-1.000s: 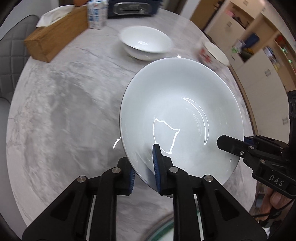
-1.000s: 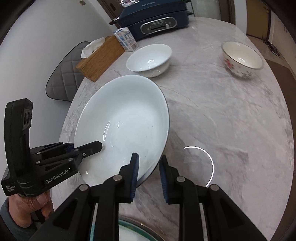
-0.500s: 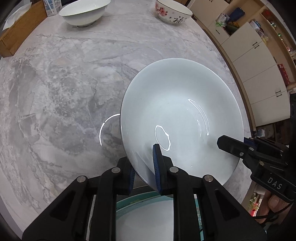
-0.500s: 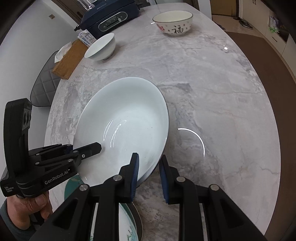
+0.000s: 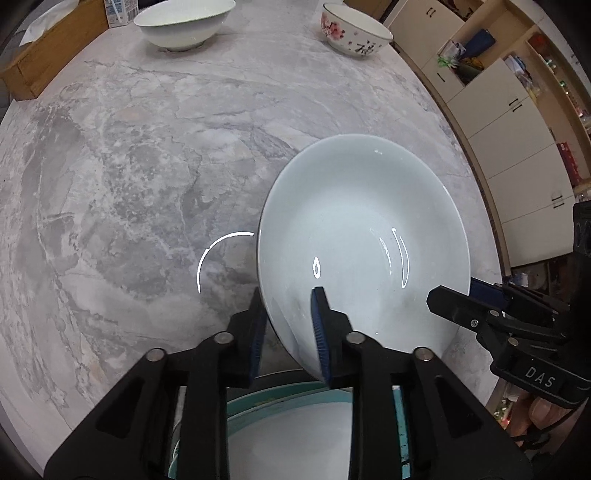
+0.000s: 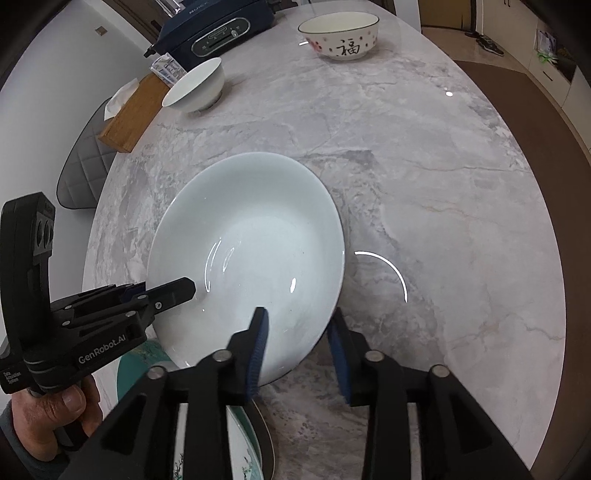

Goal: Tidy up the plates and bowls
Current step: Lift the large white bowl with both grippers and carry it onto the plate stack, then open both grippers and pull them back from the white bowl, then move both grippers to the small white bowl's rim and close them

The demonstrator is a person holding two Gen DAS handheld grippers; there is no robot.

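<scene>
Resting with its near edge over a teal plate (image 5: 258,402) and its far side on the marble table (image 5: 147,166), the white plate (image 5: 362,236) appears just set down as the top of a stack. Left gripper (image 5: 286,328) straddles the plate's left rim, jaws opening, pads off the porcelain. Right gripper (image 6: 297,343) straddles the opposite rim, jaws also opening, clear gap at the outer pad. Two-sided hold likely kept the wide dish level. Farther off stand a white bowl (image 5: 184,22) and a flowered bowl (image 5: 351,35), apart, not yet gathered. Beyond: wooden tissue box (image 6: 129,110), blue appliance (image 6: 218,26).
</scene>
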